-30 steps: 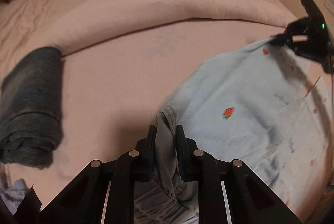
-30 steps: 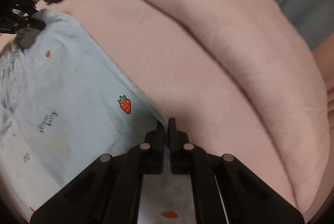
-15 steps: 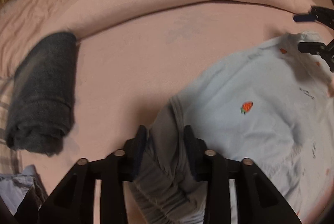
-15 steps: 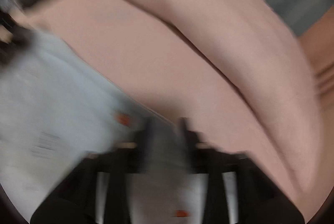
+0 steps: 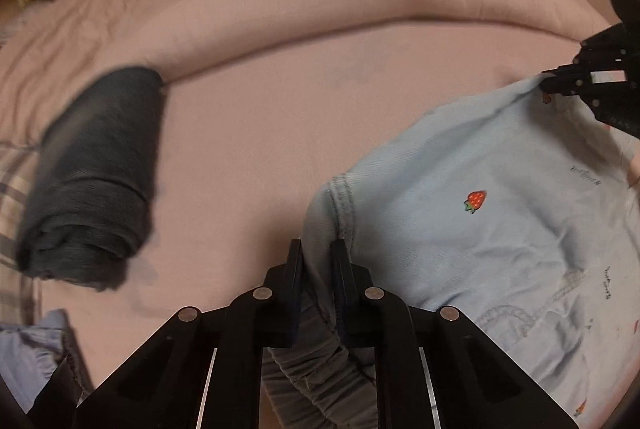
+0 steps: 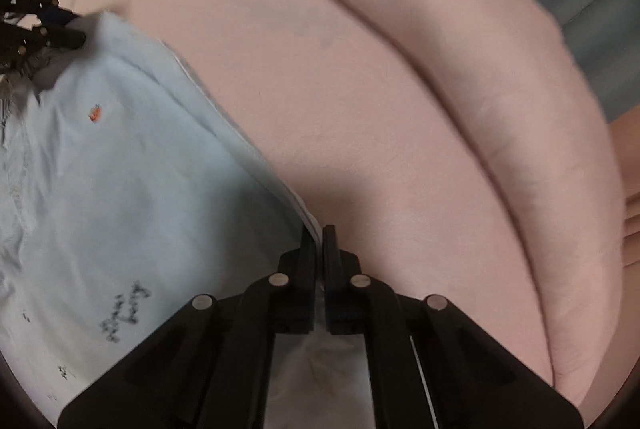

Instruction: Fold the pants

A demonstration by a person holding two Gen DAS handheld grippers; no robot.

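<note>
Now both grippers' fingers (image 5: 295,269) pinch the pants (image 5: 480,229) (left just re-closed on waistband, right on hem).

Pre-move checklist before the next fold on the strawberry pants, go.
1. Left gripper shut on the pants at the gathered waistband: ok; jaws have just been closing.
2. Right gripper shut on the pants' edge: ok, fabric between the pads.
3. Fabric between the two grips flat: not ok, wrinkled near the waistband.
4. Bed sheet ahead free for the fold: ok.
5. Rolled dark garment apart from the pants: ok.
6. Leg ends aligned: cannot tell.
</note>
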